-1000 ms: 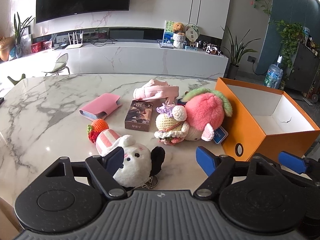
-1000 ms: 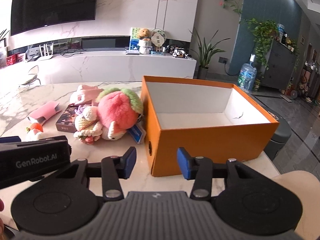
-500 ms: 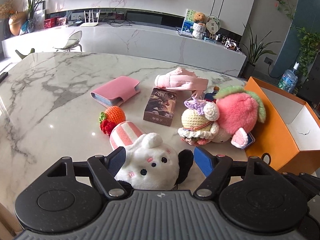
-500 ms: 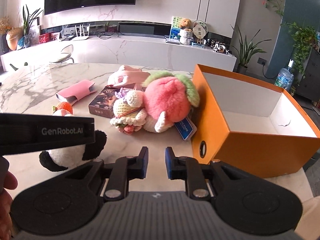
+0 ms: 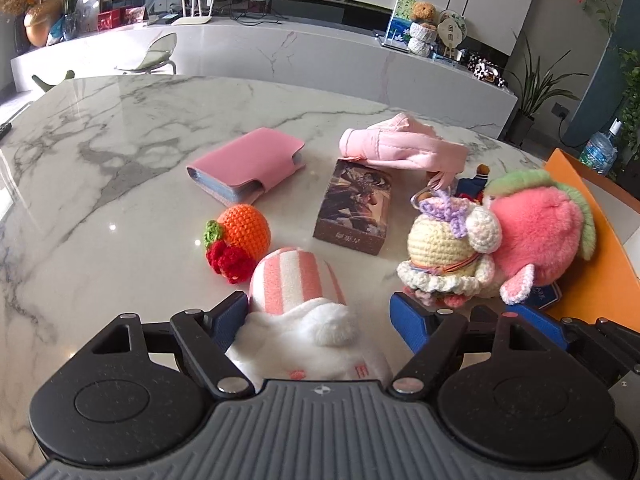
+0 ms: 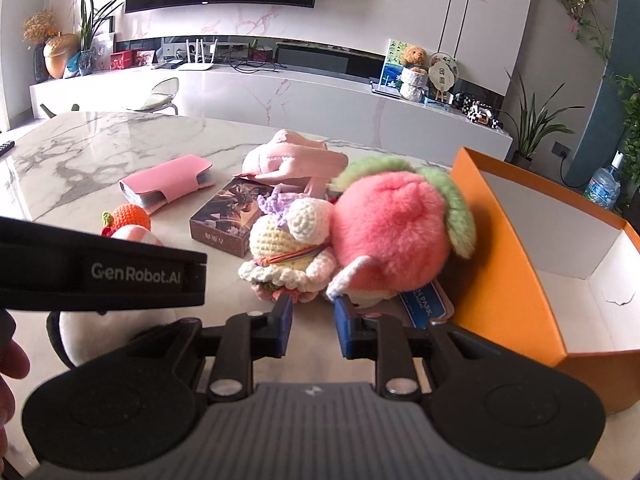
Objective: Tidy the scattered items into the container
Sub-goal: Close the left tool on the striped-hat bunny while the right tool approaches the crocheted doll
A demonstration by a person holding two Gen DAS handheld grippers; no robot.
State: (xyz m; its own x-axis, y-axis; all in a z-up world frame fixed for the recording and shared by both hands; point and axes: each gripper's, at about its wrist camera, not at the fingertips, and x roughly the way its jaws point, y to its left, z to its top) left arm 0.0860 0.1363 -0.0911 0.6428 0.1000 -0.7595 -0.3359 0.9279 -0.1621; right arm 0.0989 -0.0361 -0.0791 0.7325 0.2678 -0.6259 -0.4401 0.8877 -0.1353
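White-grey marble table [image 5: 100,168] carries the scattered toys. The left gripper [image 5: 318,312] stands wide, its blue pads either side of the white plush bunny in a pink-striped hat [image 5: 298,292] at the near edge, not clearly pressing it. The right gripper [image 6: 312,322] has a narrow gap and its jaws are opening with nothing between them, just short of the cream crochet doll [image 6: 288,248] and the pink furry peach plush [image 6: 392,236]. The orange cardboard box [image 6: 516,280] sits open at the table's right edge, touching the peach
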